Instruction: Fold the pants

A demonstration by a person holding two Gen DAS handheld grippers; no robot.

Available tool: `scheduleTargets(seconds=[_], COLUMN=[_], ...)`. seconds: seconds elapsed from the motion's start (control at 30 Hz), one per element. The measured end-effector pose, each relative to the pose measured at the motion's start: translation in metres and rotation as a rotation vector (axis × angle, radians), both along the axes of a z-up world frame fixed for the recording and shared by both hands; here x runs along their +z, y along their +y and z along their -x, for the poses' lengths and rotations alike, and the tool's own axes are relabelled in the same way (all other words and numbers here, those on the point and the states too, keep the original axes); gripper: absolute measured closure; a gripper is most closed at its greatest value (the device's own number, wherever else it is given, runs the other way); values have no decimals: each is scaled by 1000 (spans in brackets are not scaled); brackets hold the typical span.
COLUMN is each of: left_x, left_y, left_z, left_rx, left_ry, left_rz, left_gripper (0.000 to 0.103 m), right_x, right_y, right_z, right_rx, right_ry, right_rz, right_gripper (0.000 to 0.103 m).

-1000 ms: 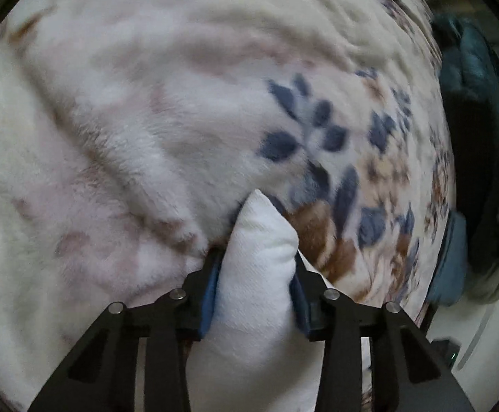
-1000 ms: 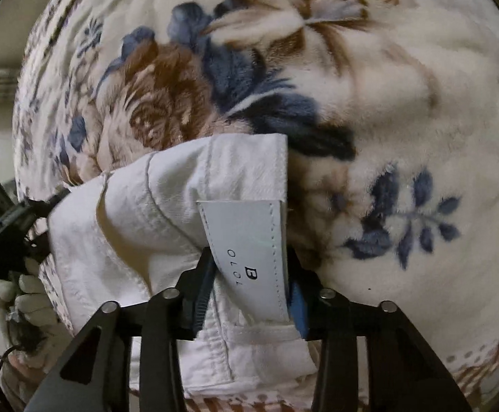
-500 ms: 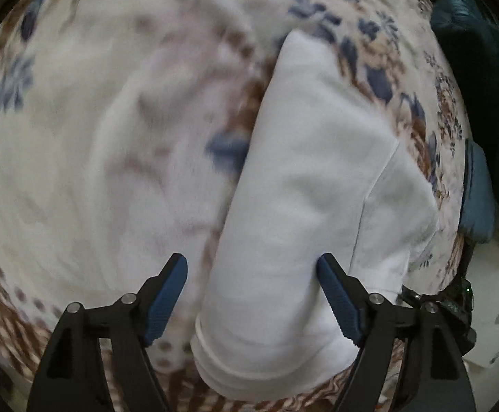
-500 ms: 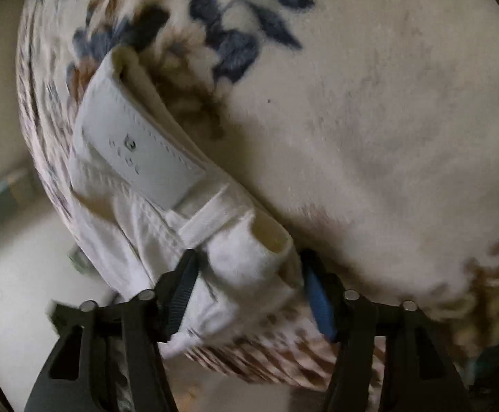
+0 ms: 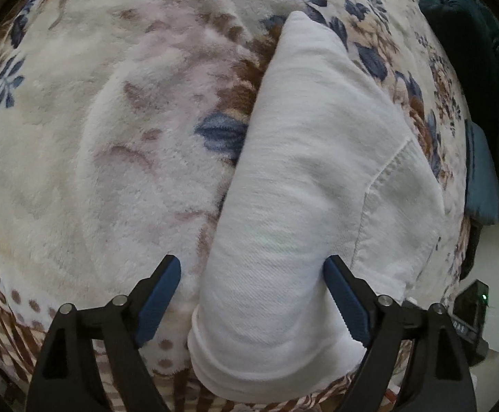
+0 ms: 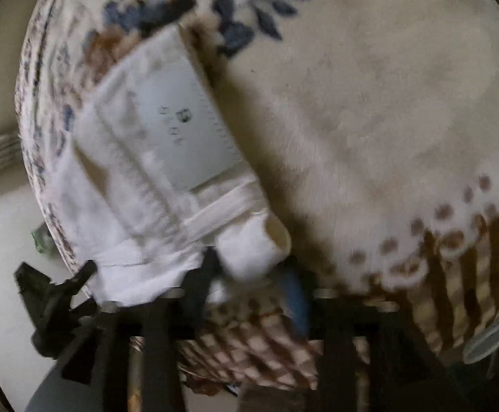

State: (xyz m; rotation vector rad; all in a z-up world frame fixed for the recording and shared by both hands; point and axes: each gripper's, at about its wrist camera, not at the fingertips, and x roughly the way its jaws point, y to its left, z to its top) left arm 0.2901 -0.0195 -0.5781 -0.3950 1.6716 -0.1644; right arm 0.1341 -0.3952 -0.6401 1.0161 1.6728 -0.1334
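Your pants [image 5: 304,185] are plain white, with a pale grey patch [image 6: 187,127] at the waist. The blanket [image 5: 112,158] under them is cream with blue and brown flowers and a brown dotted, checked border. Your fingers [image 5: 158,295] have blue pads on black.

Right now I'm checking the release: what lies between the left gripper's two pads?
In the left wrist view, the folded white pants lie between the open left gripper's pads, on the floral blanket.
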Motion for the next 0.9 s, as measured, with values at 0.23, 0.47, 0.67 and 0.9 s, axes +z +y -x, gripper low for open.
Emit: scheduleTargets(seconds=[0.23,0.47,0.67,0.9], left_x=[-18,-44,-48,-23], left_y=[9,17,21,6], left_z=[3,-5,-4,-3], left_rx=[71,128,103,42], left_ry=[33,105,114,25], left_rz=[164,289,330,320], left_gripper=[16,15,14,57], right_x=[-7,-56,-32,-23], right_y=[12,49,70,86], right_z=[35,33,25,4], right_rx=[-168,-312,-236,-205], right_ry=[-81,-115,-224,-252], right_rz=[-272,-336,-335,-212], right_gripper=[21,16,20,51])
